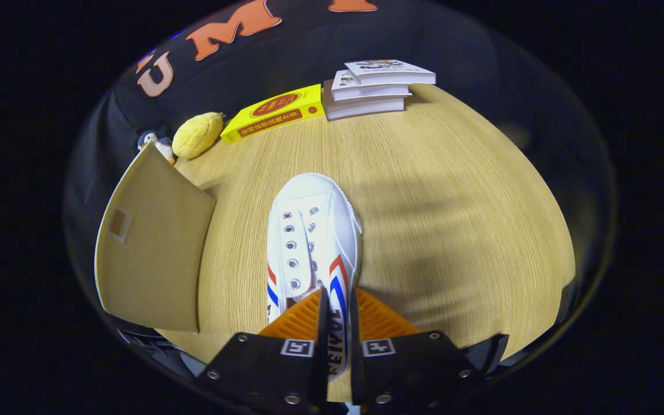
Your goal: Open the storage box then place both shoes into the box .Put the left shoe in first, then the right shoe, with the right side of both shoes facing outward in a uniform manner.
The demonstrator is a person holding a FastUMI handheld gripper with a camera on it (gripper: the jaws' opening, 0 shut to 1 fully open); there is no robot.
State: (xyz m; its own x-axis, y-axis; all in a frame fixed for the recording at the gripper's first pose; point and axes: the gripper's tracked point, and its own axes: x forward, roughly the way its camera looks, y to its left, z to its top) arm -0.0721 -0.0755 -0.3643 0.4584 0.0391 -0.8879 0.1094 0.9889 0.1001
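On the wood-grain worktop (453, 190) a khaki fabric storage box (150, 253) stands beside the fingers, its flat flap bearing a small patch. Beyond it lie a yellow plush toy (196, 134), a small duck figure (156, 144), a yellow book (272, 113) and a stack of books (375, 86) against the booth wall. The gripper (336, 323) has its fingers nearly closed, pinching the side wall of a white canvas shoe (312, 236) with red and blue stripes and metal eyelets, toe pointing ahead.
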